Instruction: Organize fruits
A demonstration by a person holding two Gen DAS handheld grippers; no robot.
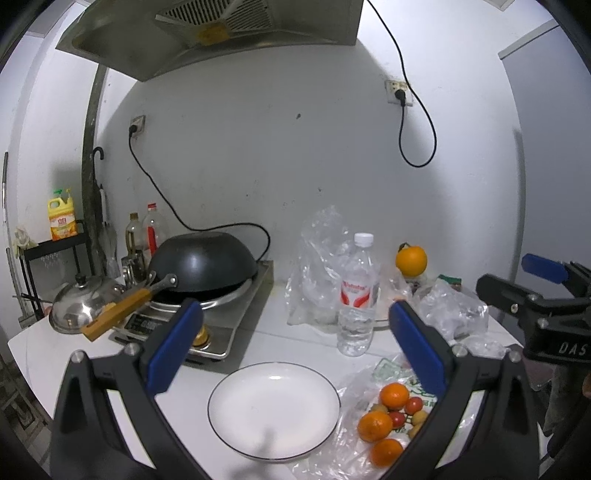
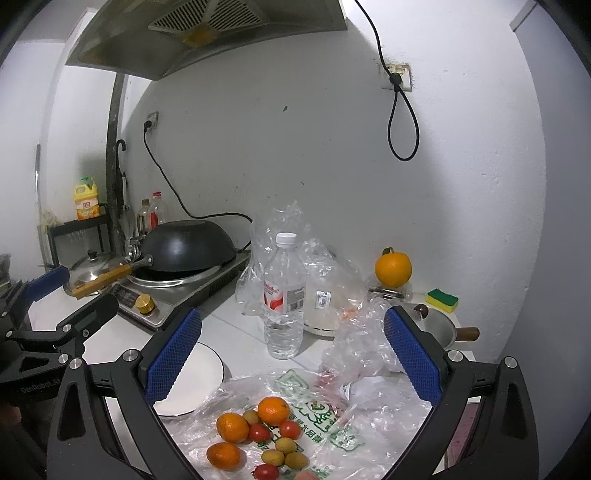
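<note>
Both grippers (image 1: 295,332) (image 2: 291,339) wide apart, empty; round tangerines (image 2: 273,410) on crinkled plastic (image 2: 369,417).

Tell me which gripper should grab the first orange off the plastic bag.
Right, probably. The right gripper hangs open over the oranges on the plastic bag; the left gripper frames the plate.

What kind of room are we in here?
Most likely a small home kitchen: a range hood hangs over a black wok on a countertop cooker, with a dish soap bottle on a rack beside it.
</note>
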